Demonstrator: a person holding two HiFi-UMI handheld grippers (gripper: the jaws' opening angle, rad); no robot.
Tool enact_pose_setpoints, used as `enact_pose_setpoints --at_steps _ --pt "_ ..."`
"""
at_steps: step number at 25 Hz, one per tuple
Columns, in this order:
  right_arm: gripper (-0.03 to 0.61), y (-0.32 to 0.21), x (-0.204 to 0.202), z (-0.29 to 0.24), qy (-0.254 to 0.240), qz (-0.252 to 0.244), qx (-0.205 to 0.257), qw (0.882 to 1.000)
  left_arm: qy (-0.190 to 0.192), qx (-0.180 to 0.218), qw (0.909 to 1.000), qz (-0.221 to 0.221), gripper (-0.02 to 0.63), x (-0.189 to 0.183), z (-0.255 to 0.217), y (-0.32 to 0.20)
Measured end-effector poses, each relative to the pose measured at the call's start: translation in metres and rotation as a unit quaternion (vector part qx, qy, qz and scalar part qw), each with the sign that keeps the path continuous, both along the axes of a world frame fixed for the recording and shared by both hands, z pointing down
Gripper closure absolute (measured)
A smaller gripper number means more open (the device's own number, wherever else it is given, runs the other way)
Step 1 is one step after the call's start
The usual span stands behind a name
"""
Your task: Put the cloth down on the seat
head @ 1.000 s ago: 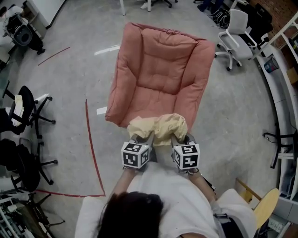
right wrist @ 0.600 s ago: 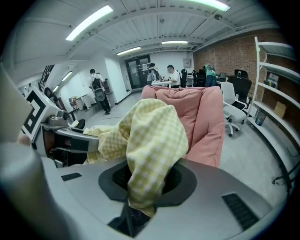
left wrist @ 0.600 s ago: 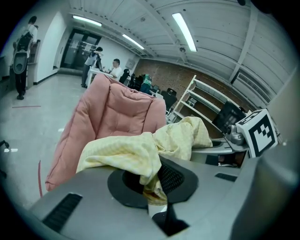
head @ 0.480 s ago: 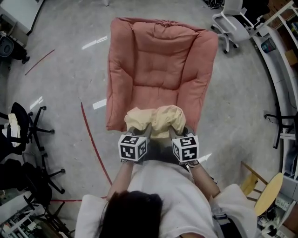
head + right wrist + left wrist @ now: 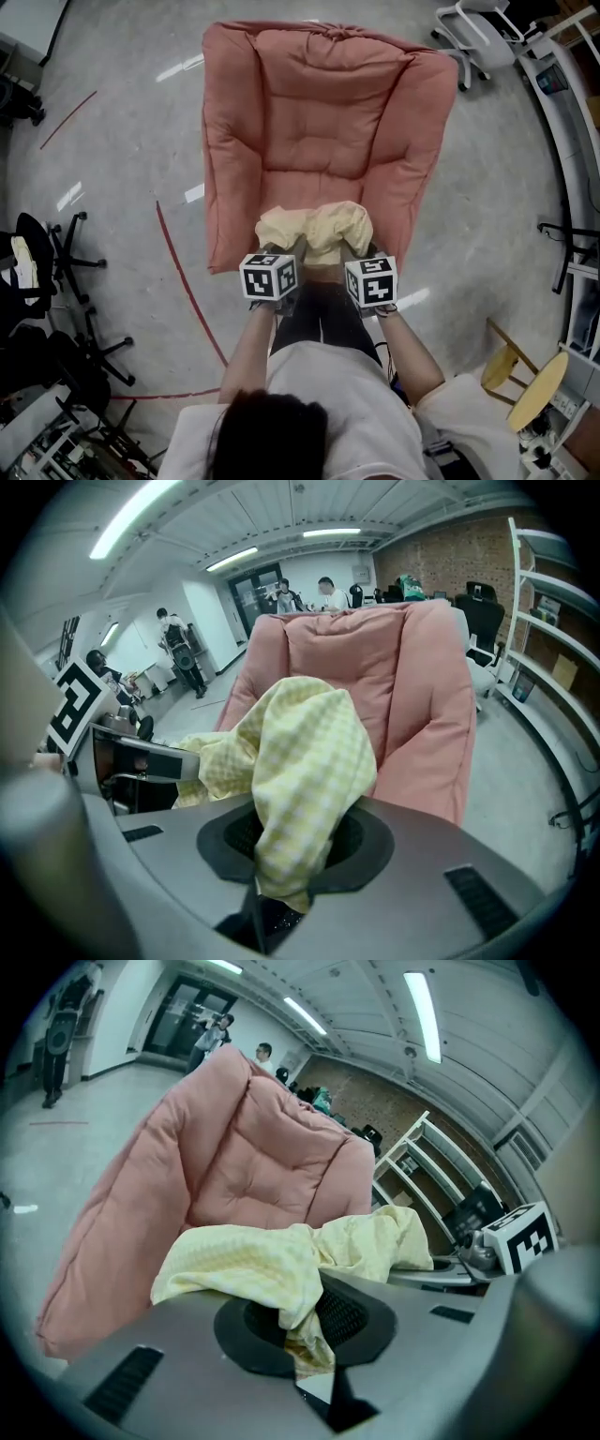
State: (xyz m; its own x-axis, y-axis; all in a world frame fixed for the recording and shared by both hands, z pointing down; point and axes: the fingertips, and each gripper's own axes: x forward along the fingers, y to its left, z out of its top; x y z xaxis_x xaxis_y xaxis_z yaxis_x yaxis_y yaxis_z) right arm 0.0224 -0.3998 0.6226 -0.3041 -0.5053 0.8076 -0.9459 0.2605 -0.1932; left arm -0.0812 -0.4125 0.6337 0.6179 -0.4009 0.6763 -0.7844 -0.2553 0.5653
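A pale yellow checked cloth hangs bunched between my two grippers, just over the front edge of the pink padded seat. My left gripper is shut on the cloth's left part, seen in the left gripper view as folds of cloth pinched in the jaws. My right gripper is shut on the right part, with the cloth draped over its jaws in front of the seat. Both marker cubes sit side by side at the seat's front.
The seat stands on a grey floor with a red line to its left. Black office chairs stand at the left, white ones at the back right, and a wooden chair at the right. Shelving and several people are farther off.
The seat has come closer and larger in view. Both grippers with the cloth now reach over its front edge. The grip on the cloth is the same.
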Motion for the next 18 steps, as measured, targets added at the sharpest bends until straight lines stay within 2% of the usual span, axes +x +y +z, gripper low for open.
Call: enact_pose_setpoints --at_steps 4,9,13,18 --pt "0.474 -0.028 0.005 0.053 -0.01 -0.002 -0.051 0.999 0.003 -0.05 0.9983 -0.03 0.56 0.006 0.057 -0.03" --pt "0.468 -0.065 0.007 0.112 -0.026 -0.014 -0.07 0.997 0.028 -0.085 0.9943 -0.057 0.56 0.011 0.115 -0.065" --pt "0.403 -0.075 -0.006 0.162 -0.074 -0.02 -0.116 0.99 0.008 -0.088 0.9948 -0.05 0.56 0.007 0.157 -0.081" --pt "0.393 -0.08 0.0 0.21 -0.061 -0.007 -0.141 0.988 -0.014 -0.105 0.9933 -0.047 0.56 0.018 0.198 -0.087"
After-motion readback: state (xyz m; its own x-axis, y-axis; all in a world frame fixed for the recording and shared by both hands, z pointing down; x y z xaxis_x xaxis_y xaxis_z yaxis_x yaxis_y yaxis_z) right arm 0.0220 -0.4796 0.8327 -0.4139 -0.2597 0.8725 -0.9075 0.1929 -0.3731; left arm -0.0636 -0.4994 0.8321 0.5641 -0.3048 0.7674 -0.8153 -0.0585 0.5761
